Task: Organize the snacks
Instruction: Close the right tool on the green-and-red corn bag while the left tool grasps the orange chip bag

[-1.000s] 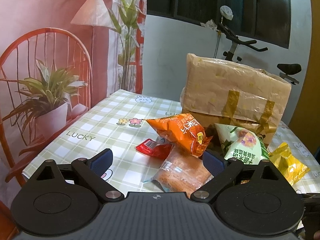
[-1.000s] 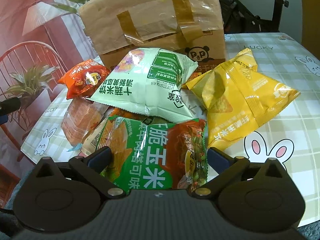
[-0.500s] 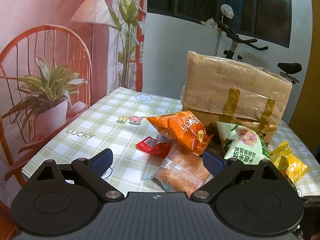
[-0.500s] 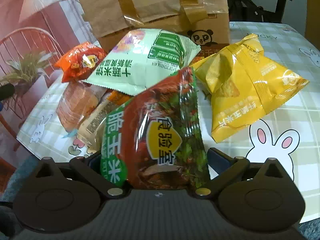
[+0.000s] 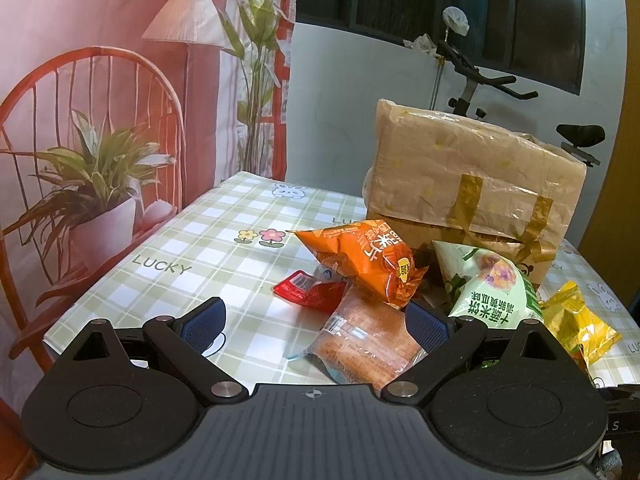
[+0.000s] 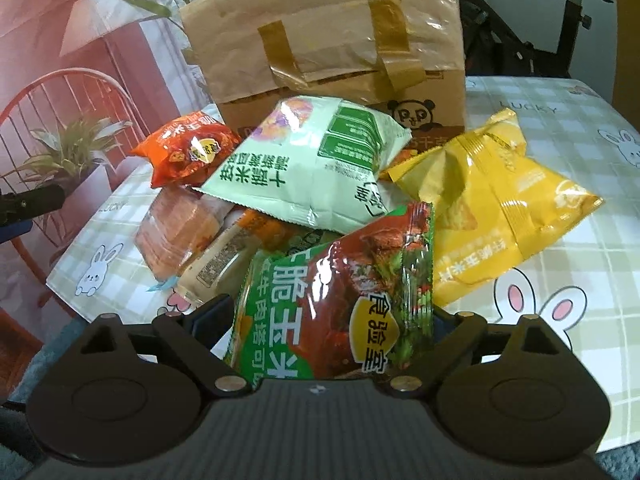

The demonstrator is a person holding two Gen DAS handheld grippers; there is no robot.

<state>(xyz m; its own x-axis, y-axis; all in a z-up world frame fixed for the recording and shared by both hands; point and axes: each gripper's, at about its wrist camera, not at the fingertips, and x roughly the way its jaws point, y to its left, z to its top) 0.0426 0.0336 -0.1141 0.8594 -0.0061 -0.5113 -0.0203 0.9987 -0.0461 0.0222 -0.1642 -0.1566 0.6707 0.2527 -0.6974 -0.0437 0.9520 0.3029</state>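
Observation:
My right gripper (image 6: 324, 314) is closing on a green and red corn snack bag (image 6: 336, 292). The bag stands tilted up between the jaws and its sides bulge against the pads. Behind it lie a pale green bag (image 6: 304, 176), a yellow bag (image 6: 492, 216), an orange bag (image 6: 188, 152) and a clear-wrapped bread (image 6: 172, 232). My left gripper (image 5: 316, 320) hangs open over the table's near left edge, with nothing gripped. The clear-wrapped bread (image 5: 368, 344) lies just beyond its fingertips, under the orange bag (image 5: 368, 264). A small red packet (image 5: 308, 292) lies beside them.
A tall brown paper bag (image 5: 460, 176) with taped handles stands behind the pile. The checked tablecloth (image 5: 200, 240) shows bare squares left of the snacks. A beige packet (image 6: 224, 260) is wedged under the pale green bag. An exercise bike (image 5: 480, 80) stands by the wall.
The green and red bag lay flat between the right fingers; now it stands tilted up and crumpled as the jaws narrow. The left gripper has stayed put.

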